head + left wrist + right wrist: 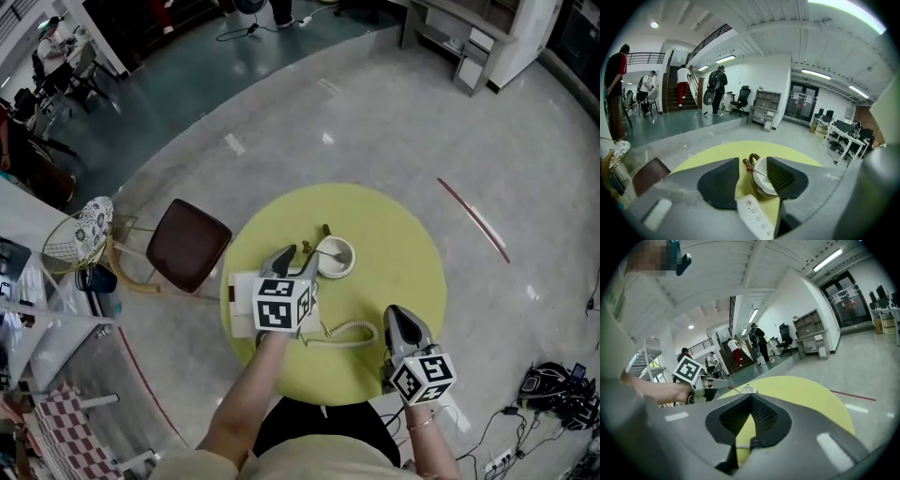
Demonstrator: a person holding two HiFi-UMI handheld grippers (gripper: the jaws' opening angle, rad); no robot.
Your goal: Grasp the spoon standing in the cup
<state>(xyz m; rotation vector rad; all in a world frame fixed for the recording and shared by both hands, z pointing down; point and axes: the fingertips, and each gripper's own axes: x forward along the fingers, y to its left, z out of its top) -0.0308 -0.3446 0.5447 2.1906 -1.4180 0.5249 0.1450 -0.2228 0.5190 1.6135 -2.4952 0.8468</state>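
Observation:
A white cup [336, 259] stands near the middle of the round yellow-green table [394, 244], with a thin metal spoon [327, 254] leaning in it. In the left gripper view the cup [762, 177] and the spoon's handle [760, 172] lie just ahead of the gap between the jaws. My left gripper [296, 256] [752, 177] is open, its tips just left of the cup, with nothing pressed between the pads. My right gripper [397, 317] [751, 401] rests over the table's near right part, jaws shut and empty.
A white remote [756, 217] lies under the left jaws. A coiled white cable [343, 335] runs between the two grippers. White paper [240, 302] sits at the table's left edge. A brown chair [187, 246] stands left of the table. Small brown pieces [325, 230] lie behind the cup.

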